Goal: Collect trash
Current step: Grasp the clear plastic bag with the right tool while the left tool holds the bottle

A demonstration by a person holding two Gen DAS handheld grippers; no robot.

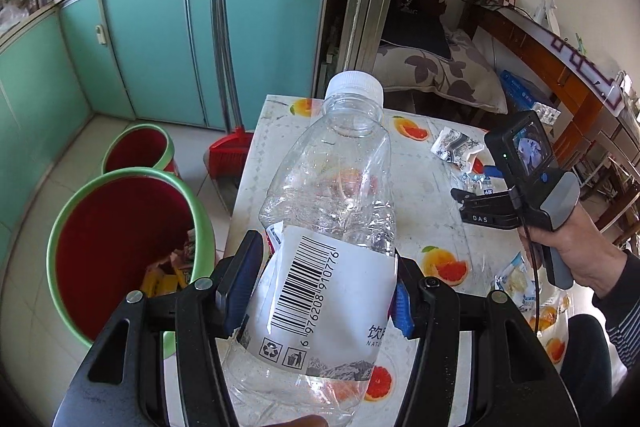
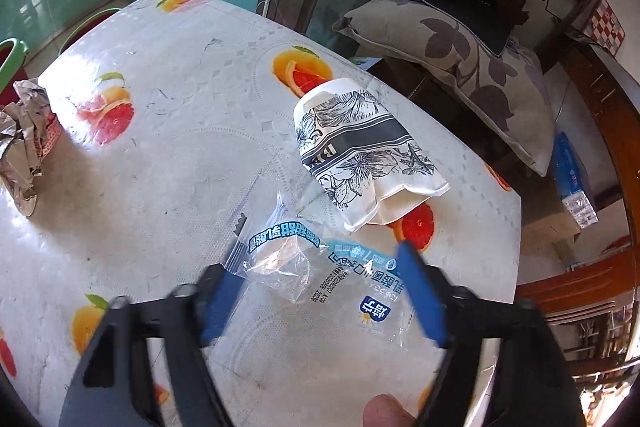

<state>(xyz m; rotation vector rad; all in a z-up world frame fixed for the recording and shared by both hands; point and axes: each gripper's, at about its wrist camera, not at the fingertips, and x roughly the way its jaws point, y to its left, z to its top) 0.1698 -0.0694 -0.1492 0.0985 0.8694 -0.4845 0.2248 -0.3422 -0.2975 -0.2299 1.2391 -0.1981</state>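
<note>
My left gripper (image 1: 322, 287) is shut on an empty clear plastic bottle (image 1: 332, 219) with a white cap and barcode label, held above the table's left edge. A red bin with a green rim (image 1: 120, 247), holding some wrappers, stands on the floor just left of it. My right gripper (image 2: 320, 291) is open above a clear plastic wrapper with blue print (image 2: 320, 263) lying on the table; its fingers straddle it. A crushed paper cup with a flower print (image 2: 360, 155) lies just beyond. The right gripper also shows in the left wrist view (image 1: 480, 207).
The table (image 2: 180, 147) has a fruit-print cover. A crumpled foil wrapper (image 2: 24, 147) lies at its left edge. A second red bin (image 1: 138, 151), a red broom (image 1: 228, 155) and teal cabinets (image 1: 160, 39) stand left. A flowered pillow (image 2: 460, 67) lies behind the table.
</note>
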